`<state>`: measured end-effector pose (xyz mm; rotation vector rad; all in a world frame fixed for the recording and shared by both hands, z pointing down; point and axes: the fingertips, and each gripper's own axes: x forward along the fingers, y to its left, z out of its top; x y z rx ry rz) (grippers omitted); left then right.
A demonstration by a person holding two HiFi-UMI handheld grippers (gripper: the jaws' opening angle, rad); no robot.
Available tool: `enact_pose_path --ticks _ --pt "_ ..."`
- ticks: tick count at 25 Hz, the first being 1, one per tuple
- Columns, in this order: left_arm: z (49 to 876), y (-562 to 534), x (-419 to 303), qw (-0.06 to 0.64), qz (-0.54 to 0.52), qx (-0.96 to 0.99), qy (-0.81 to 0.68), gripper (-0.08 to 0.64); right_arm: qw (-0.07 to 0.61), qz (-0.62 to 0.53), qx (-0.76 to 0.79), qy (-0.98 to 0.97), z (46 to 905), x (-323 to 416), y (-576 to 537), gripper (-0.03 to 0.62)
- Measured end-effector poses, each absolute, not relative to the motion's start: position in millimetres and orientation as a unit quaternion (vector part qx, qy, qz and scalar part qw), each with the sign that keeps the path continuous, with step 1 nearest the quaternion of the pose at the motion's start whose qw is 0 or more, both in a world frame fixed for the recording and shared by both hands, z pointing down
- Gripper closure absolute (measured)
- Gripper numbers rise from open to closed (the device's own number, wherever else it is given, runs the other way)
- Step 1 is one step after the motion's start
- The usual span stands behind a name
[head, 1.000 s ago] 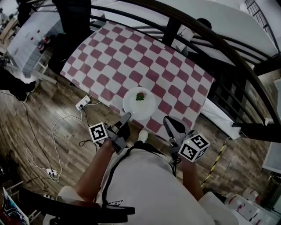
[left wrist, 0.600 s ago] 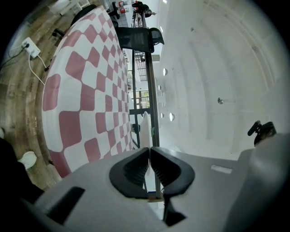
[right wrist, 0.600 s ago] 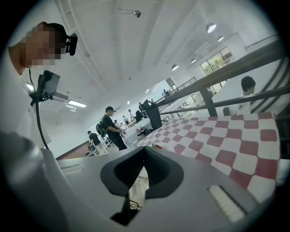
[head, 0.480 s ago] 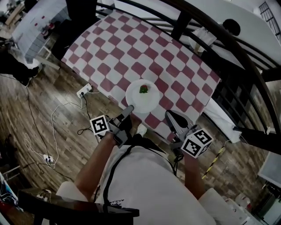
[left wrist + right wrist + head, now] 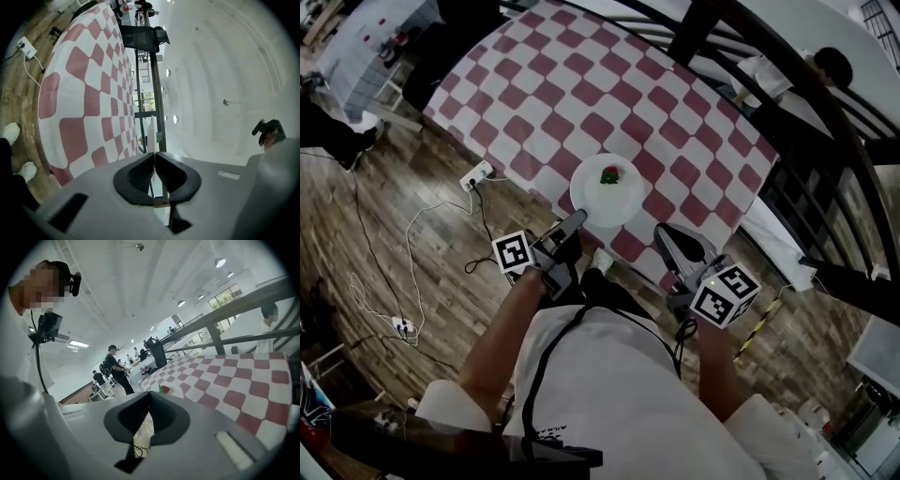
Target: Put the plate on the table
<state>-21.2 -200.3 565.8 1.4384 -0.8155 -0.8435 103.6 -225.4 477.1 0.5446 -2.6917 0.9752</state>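
The left gripper [image 5: 574, 221] is pinched shut on the near rim of the round white plate [image 5: 607, 190], which carries 1 small red-and-green morsel [image 5: 609, 174]. The plate reaches straight ahead of those jaws, over the near edge of the red-and-white checked table [image 5: 562, 84]. I cannot tell whether it rests there yet. The right gripper [image 5: 667, 236], closed on nothing, hangs near the plate's right side, apart from it.

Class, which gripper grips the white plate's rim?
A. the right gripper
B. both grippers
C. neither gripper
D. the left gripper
D: the left gripper has its jaws closed on the near rim of the plate, while the right gripper is clear of it, jaws together on nothing.
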Motion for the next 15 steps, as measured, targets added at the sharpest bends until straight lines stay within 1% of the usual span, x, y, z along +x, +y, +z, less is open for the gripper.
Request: enact_pose_path --ticks 15 --pt "632 -190 -31 0.612 -0.356 0.618 -0.341 0.540 0.155 0.365 0.190 -0.898 532 91 -214 0.584"
